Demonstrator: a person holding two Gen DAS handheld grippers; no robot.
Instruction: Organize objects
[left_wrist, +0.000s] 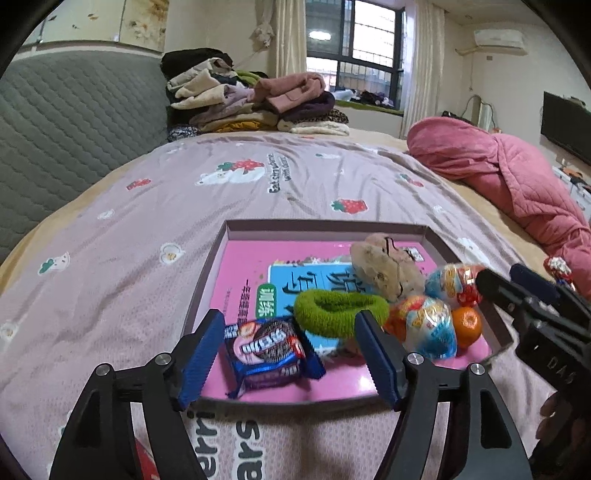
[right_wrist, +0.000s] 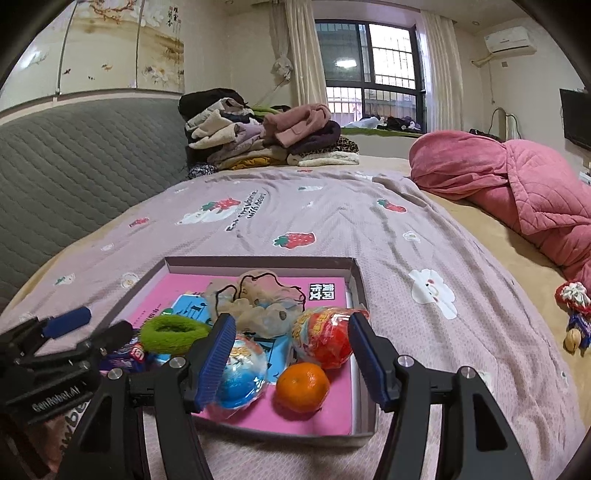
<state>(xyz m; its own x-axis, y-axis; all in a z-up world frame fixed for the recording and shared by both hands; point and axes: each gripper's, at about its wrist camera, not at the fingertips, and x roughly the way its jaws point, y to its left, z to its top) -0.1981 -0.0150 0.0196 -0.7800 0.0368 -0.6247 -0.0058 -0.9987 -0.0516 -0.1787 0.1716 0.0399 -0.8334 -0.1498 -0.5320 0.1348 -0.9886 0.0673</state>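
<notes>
Your bed (left_wrist: 155, 229) is the work surface here, covered in a strawberry-print sheet. A pile of folded clothes (left_wrist: 255, 107) sits at the far end and a pink quilt (left_wrist: 517, 184) on the right, both well apart from the job and out of your way.

The shallow box (left_wrist: 321, 226) lies flat on the sheet right in front of you. It is the collecting spot, so everything small is gathered in it on top of a pink book (left_wrist: 247, 266) that lines the bottom.

A beige drawstring pouch (left_wrist: 384, 269) lies toward the back right. The green scrunchie (left_wrist: 340, 310) is in the middle. Two foil-wrapped eggs are on the right, one blue (left_wrist: 432, 325) and one redder (right_wrist: 321, 336), with the orange (right_wrist: 303, 386) just beside them at the near right corner. All are clustered, touching or nearly so, which keeps the left half free.

The Oreo pack (left_wrist: 266, 350) sits at the near left edge of the box, between the pads of your left claw (left_wrist: 291, 362). The pads stand wide and clear of the wrapper on both sides, gripping nothing; looks like a drop-off, pack resting on the book.

Your right claw (right_wrist: 291, 365) is also spread and empty, hovering over the near right corner, with the blue egg and orange showing in the gap, no pad pressing on either.

One small item, a doll-like trinket (right_wrist: 574, 317), lies out on the sheet near the quilt, well apart from the box. Probably your next pick; the right claw is nearer.
</notes>
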